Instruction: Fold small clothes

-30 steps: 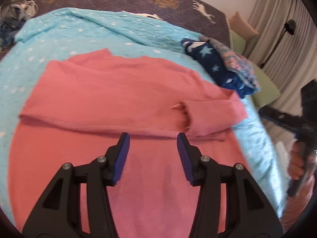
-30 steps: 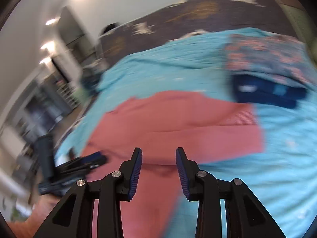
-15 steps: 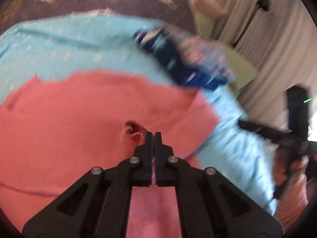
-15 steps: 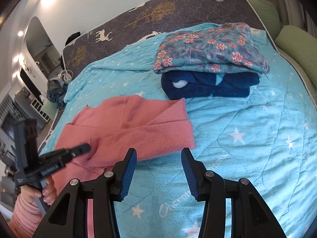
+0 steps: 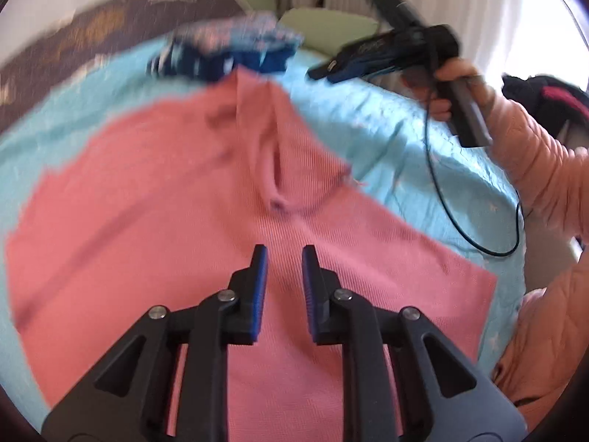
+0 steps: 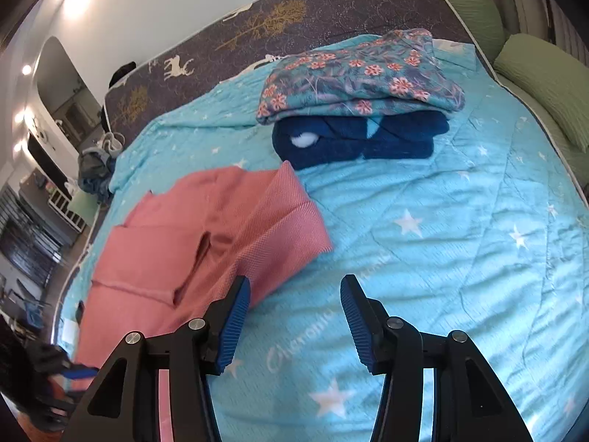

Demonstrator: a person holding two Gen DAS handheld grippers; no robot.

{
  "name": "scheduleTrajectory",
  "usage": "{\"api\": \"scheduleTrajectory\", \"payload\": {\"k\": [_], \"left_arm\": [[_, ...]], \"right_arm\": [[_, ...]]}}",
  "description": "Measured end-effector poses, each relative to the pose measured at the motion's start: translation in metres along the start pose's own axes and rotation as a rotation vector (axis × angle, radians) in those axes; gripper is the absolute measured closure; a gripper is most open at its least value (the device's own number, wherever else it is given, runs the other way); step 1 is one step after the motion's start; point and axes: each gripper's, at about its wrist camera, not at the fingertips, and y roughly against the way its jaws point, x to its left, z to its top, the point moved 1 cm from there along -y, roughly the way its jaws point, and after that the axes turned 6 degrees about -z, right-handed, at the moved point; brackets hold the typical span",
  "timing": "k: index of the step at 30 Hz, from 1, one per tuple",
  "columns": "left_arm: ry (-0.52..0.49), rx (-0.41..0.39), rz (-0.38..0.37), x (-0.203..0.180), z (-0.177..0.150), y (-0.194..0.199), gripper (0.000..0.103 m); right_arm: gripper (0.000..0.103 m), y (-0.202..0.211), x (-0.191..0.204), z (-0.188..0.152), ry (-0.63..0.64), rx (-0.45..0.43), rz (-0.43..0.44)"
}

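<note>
**Pink garment, sleeve fold just released; both claws empty over the bed**

Left wrist view: left claw (image 5: 284,258) parting again after a full pinch half a second ago, narrow gap, nothing between the pads, hovering above the pink garment (image 5: 184,202). Sleeve cuff, then at the fingertips, now lying loose farther up the cloth, rumpled, not flat. Right claw (image 5: 324,70) visible beyond, raised over the blue quilt (image 5: 423,118). Picture blurred.

Right wrist view: right claw (image 6: 294,302) opening, roughly half wide, empty, above quilt beside the garment's right edge (image 6: 287,228). Garment shifted nearer the folded stack (image 6: 357,110) than half a second ago. Judged: sleeve step done roughly; body folds remaining.
</note>
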Motion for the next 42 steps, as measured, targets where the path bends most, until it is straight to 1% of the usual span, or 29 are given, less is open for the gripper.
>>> {"api": "scheduleTrajectory", "payload": {"k": [1, 2, 4, 6, 8, 9, 12, 13, 14, 15, 16, 17, 18, 19, 20, 22, 24, 28, 30, 32, 33, 36, 38, 40, 41, 42], "left_arm": [[0.054, -0.004, -0.008, 0.005, -0.001, -0.003, 0.082], [0.086, -0.015, -0.011, 0.010, 0.002, -0.005, 0.081], [0.158, -0.058, -0.037, 0.020, 0.007, -0.005, 0.074], [0.232, -0.104, -0.097, 0.027, 0.015, -0.006, 0.055], [0.277, -0.130, -0.147, 0.032, 0.023, -0.009, 0.053], [0.283, -0.126, -0.163, 0.033, 0.028, -0.014, 0.053], [0.325, -0.079, -0.179, 0.036, 0.032, -0.033, 0.053], [0.345, -0.061, -0.182, 0.039, 0.033, -0.040, 0.053], [0.367, -0.043, -0.185, 0.042, 0.033, -0.046, 0.054], [0.386, -0.033, -0.192, 0.043, 0.032, -0.050, 0.065], [0.393, -0.036, -0.196, 0.042, 0.033, -0.051, 0.072], [0.395, -0.041, -0.199, 0.042, 0.034, -0.050, 0.090], [0.393, -0.055, -0.201, 0.042, 0.036, -0.046, 0.098], [0.390, -0.074, -0.204, 0.042, 0.039, -0.040, 0.098], [0.377, -0.108, -0.199, 0.042, 0.044, -0.029, 0.098], [0.350, -0.157, -0.158, 0.043, 0.054, -0.008, 0.098], [0.319, -0.220, -0.114, 0.049, 0.069, 0.019, 0.098], [0.293, -0.325, -0.074, 0.071, 0.102, 0.073, 0.098], [0.282, -0.385, -0.060, 0.081, 0.112, 0.103, 0.098], [0.262, -0.427, -0.021, 0.089, 0.117, 0.123, 0.097], [0.252, -0.445, 0.014, 0.092, 0.116, 0.131, 0.097], [0.273, -0.467, 0.088, 0.112, 0.104, 0.146, 0.097], [0.325, -0.469, 0.130, 0.133, 0.088, 0.149, 0.098], [0.379, -0.460, 0.144, 0.152, 0.071, 0.147, 0.098], [0.408, -0.451, 0.150, 0.164, 0.063, 0.142, 0.098], [0.438, -0.439, 0.156, 0.175, 0.053, 0.135, 0.098]], "right_arm": [[0.050, 0.001, 0.001, -0.002, 0.007, 0.001, -0.006], [0.050, 0.002, 0.002, -0.003, 0.015, 0.003, -0.013], [0.050, 0.006, 0.005, -0.007, 0.031, 0.006, -0.015], [0.050, 0.010, 0.012, -0.011, 0.038, 0.019, 0.016], [0.049, 0.010, 0.018, -0.016, 0.042, 0.050, 0.070], [0.048, 0.009, 0.023, -0.020, 0.045, 0.073, 0.103], [0.046, 0.004, 0.039, -0.033, 0.058, 0.130, 0.193], [0.046, 0.001, 0.043, -0.036, 0.058, 0.144, 0.209], [0.045, -0.004, 0.047, -0.041, 0.054, 0.165, 0.230], [0.045, -0.008, 0.049, -0.043, 0.049, 0.182, 0.241], [0.045, -0.013, 0.052, -0.046, 0.045, 0.197, 0.248], [0.045, -0.018, 0.053, -0.047, 0.039, 0.210, 0.249], [0.049, -0.024, 0.055, -0.050, 0.033, 0.229, 0.253], [0.061, -0.027, 0.057, -0.051, 0.034, 0.244, 0.263], [0.097, -0.028, 0.061, -0.051, 0.039, 0.256, 0.277], [0.098, -0.020, 0.067, -0.047, 0.041, 0.223, 0.307], [0.099, -0.001, 0.074, -0.037, 0.020, 0.167, 0.386], [0.099, 0.027, 0.094, -0.013, -0.041, 0.084, 0.545], [0.099, 0.032, 0.118, -0.009, -0.020, 0.076, 0.610], [0.099, 0.031, 0.140, -0.008, 0.016, 0.078, 0.653], [0.099, 0.028, 0.156, -0.007, 0.039, 0.085, 0.675], [0.098, 0.011, 0.188, -0.010, 0.087, 0.115, 0.696], [0.096, 0.001, 0.204, -0.014, 0.128, 0.145, 0.693], [0.096, -0.008, 0.212, -0.022, 0.174, 0.174, 0.677], [0.095, -0.010, 0.213, -0.026, 0.190, 0.177, 0.658], [0.094, -0.013, 0.211, -0.029, 0.207, 0.175, 0.622]]}}
